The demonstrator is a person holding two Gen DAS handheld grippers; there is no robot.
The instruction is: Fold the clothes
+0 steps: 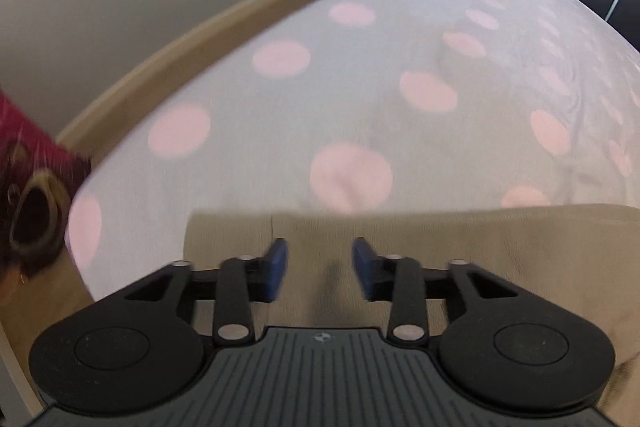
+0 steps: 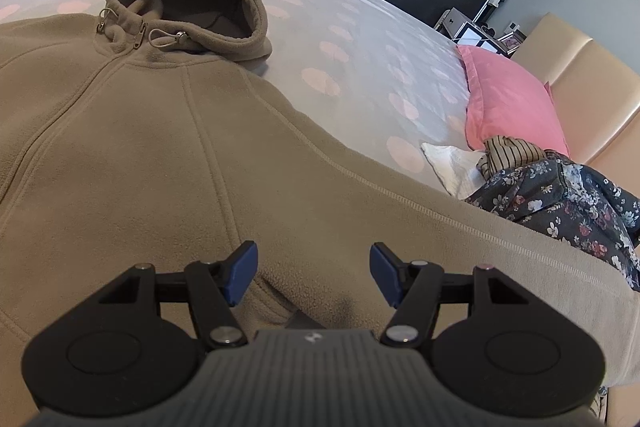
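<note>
A tan fleece hoodie (image 2: 160,155) lies flat, zip side up, on a bed with a white sheet with pink dots (image 2: 360,39). Its hood (image 2: 188,7) points toward the far side. My right gripper (image 2: 313,273) is open and empty just above the hoodie's lower body, near a sleeve that runs to the right. In the left wrist view an edge of the same tan fleece (image 1: 440,247) lies under my left gripper (image 1: 320,267), which is open and empty above it.
A pink pillow (image 2: 508,99) lies at the headboard (image 2: 580,75). A pile of clothes, floral (image 2: 568,203), striped and white, sits to the right of the hoodie. The bed's wooden frame (image 1: 192,39) runs along the left. A red patterned item (image 1: 28,187) is on the floor.
</note>
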